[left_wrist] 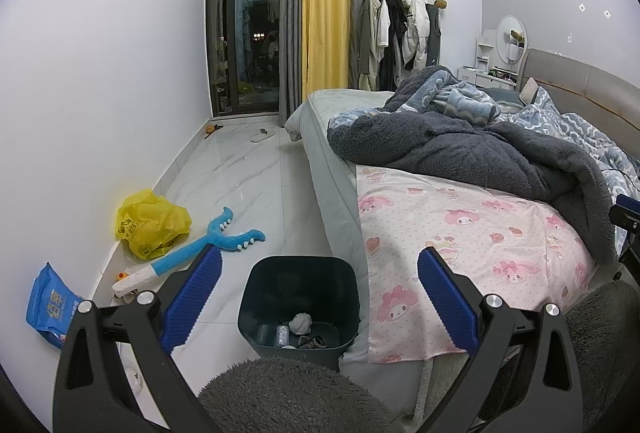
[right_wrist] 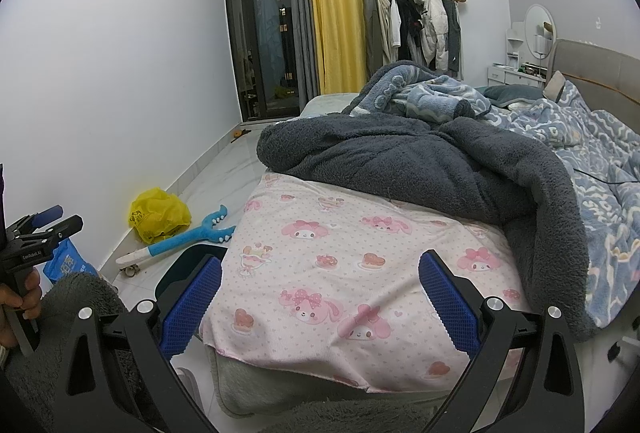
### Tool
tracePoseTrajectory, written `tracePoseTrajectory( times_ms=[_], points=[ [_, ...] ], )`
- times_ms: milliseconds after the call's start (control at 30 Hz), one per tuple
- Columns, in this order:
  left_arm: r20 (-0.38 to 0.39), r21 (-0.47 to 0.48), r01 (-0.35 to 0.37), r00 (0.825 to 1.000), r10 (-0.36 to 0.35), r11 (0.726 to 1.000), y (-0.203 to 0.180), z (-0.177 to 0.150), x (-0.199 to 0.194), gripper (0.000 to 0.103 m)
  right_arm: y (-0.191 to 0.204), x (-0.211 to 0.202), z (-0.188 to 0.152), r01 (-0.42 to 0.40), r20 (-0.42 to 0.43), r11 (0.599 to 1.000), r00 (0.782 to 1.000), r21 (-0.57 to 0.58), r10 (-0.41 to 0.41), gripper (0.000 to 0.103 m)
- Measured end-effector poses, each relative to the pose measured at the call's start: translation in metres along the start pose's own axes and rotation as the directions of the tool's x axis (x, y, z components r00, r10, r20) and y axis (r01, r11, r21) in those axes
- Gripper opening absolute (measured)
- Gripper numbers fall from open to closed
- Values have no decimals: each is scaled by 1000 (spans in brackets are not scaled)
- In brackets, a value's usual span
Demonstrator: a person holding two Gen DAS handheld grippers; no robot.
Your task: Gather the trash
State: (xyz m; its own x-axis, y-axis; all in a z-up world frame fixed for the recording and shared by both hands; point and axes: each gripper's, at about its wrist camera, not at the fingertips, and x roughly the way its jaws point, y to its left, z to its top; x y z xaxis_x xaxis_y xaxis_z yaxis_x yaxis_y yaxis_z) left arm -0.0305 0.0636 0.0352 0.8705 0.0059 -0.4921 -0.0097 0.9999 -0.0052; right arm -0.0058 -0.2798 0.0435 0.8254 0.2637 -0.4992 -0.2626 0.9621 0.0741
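A dark trash bin (left_wrist: 298,307) stands on the floor beside the bed, with a crumpled white tissue (left_wrist: 301,323) and other bits inside. My left gripper (left_wrist: 318,265) is open and empty above the bin. A yellow plastic bag (left_wrist: 152,223) and a blue wipes packet (left_wrist: 50,305) lie by the left wall. My right gripper (right_wrist: 320,269) is open and empty over the pink sheet (right_wrist: 340,273). The right wrist view also shows the left gripper (right_wrist: 44,225), the bin's rim (right_wrist: 188,265), the yellow bag (right_wrist: 160,217) and the blue packet (right_wrist: 68,263).
A blue and white toy grabber (left_wrist: 200,249) lies on the tile floor next to the yellow bag. The bed (left_wrist: 480,193) with a dark grey blanket (left_wrist: 460,149) fills the right side. A slipper (left_wrist: 262,134) lies near the balcony door (left_wrist: 248,17).
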Motion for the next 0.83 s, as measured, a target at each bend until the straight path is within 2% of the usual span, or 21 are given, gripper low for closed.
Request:
tracePoseTrajectory(
  times_ms=[833],
  points=[
    [-4, 3, -2, 1000, 2, 1000, 1, -3, 3, 100, 0, 0, 2, -1, -1, 1000, 1000, 0, 1, 100]
  ],
)
